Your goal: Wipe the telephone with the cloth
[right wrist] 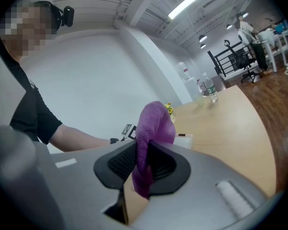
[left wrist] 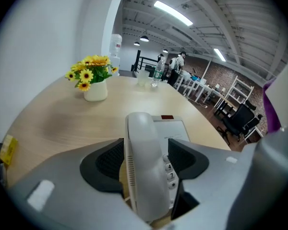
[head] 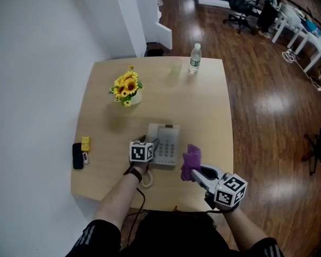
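1. The telephone (head: 166, 142) sat near the front edge of the bench (head: 208, 106), with the handset (left wrist: 145, 162) lying along its left side. The purple cloth (head: 191, 161) was held just to its right.
2. The left hand-held gripper (head: 154, 148) had its jaws closed on the handset, one pad against each long side. The right hand-held gripper (head: 197, 171) pinched the cloth by a fold.
3. We judged the cloth soft, light and limp, so it would drape over the keys. A deep pinch would suit it better than a corner hold.
4. We judged the telephone to be light, hard, smooth plastic that could slide under wiping, with the handset loose in its cradle. Steadying it by the handset's sides seemed sensible.
5. Only the head view showed the layout and how close the cloth was to the telephone.
6. Only the left gripper view showed the pads meeting the handset, with the keys beside it.
7. Only the right gripper view showed the cloth bunched above the jaws, with a tail hanging below them.
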A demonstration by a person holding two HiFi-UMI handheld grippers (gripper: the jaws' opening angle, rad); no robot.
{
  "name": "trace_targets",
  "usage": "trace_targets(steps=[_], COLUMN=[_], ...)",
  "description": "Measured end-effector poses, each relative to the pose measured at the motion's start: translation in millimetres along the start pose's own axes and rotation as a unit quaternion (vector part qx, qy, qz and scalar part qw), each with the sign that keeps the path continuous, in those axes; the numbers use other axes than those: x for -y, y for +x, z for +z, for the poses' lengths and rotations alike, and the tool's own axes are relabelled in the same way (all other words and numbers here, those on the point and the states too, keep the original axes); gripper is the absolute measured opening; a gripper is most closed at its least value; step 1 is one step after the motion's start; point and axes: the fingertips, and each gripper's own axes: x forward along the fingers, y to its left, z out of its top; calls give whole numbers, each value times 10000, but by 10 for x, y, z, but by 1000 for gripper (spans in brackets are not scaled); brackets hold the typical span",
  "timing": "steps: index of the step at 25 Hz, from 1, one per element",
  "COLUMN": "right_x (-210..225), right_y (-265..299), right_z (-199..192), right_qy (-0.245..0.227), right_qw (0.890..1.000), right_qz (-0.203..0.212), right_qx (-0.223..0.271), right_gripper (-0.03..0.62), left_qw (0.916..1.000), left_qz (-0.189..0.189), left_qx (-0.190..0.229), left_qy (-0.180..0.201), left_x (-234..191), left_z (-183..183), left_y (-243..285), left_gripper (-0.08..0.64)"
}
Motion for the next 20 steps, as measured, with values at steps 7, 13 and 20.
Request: trace_targets(steps=[7, 13, 20], right_x=[-326, -796, -1366], right_y=[25, 55, 14], right_z=[408, 504, 426], right_qy=[-387, -755, -1075], right_qw=[9986, 9958, 9924], right_qz=[168, 203, 200], right_qx=[312, 472, 569], right_gripper=[71, 71, 71], left_qw=[9863, 9649, 9381], left_qz=[-1326, -1824, -2403], left_qx=[781, 1763, 2372], left_qy=[590, 676, 770], left_x=[375, 414, 564], left_z=[56, 89, 38], left_y=[-1108, -2187, -3079], left_gripper=[284, 281, 281])
